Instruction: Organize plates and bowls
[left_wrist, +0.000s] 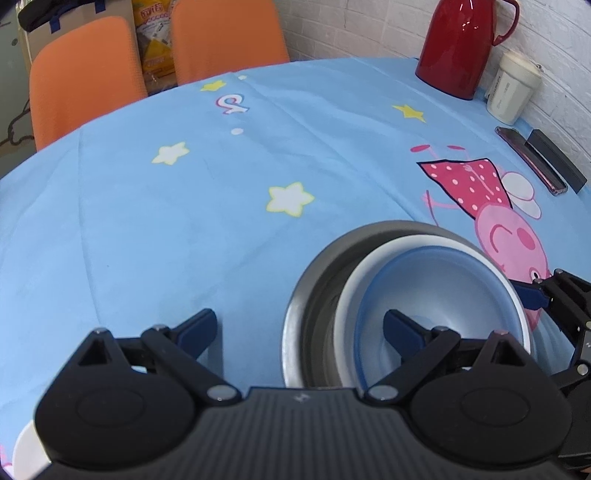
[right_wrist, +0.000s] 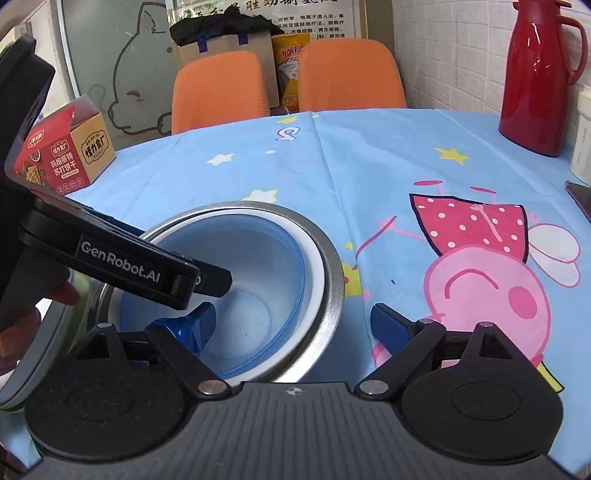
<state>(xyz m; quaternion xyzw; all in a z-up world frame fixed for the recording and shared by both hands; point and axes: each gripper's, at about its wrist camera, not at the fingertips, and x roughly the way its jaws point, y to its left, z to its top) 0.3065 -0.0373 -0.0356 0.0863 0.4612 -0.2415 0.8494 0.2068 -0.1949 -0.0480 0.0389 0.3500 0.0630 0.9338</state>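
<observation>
1. Nearest my left camera, my left gripper (left_wrist: 299, 328): jaws spread wide, nothing between them; its left finger hangs over bare cloth, its right finger over the stacked bowls.
2. Stack of bowls, near the front of the table: steel bowl (left_wrist: 314, 273) outermost, white bowl (left_wrist: 369, 258) nested in it, blue bowl (left_wrist: 443, 280) innermost. All sit upright, rims roughly level, the inner two shifted toward the right side of the steel one in the left view.
3. My right gripper (right_wrist: 293, 328): jaws likewise wide apart, gripping nothing; left finger dips inside the blue bowl (right_wrist: 255, 295), right finger sits outside the steel bowl's rim (right_wrist: 332, 280), above the pig print.
4. Blue tablecloth (left_wrist: 147, 240) with stars and a pink cartoon pig, covering the table.
5. Cracker box (right_wrist: 62, 155), red and yellow, at the table's far left edge.
6. Two orange chairs (right_wrist: 221, 88) behind the table.
7. Red thermos jug (left_wrist: 458, 48) at the far right, by the white brick wall.
8. White cup (left_wrist: 511, 86) just beside the jug; a phone (left_wrist: 528, 158) lies flat nearer me.
</observation>
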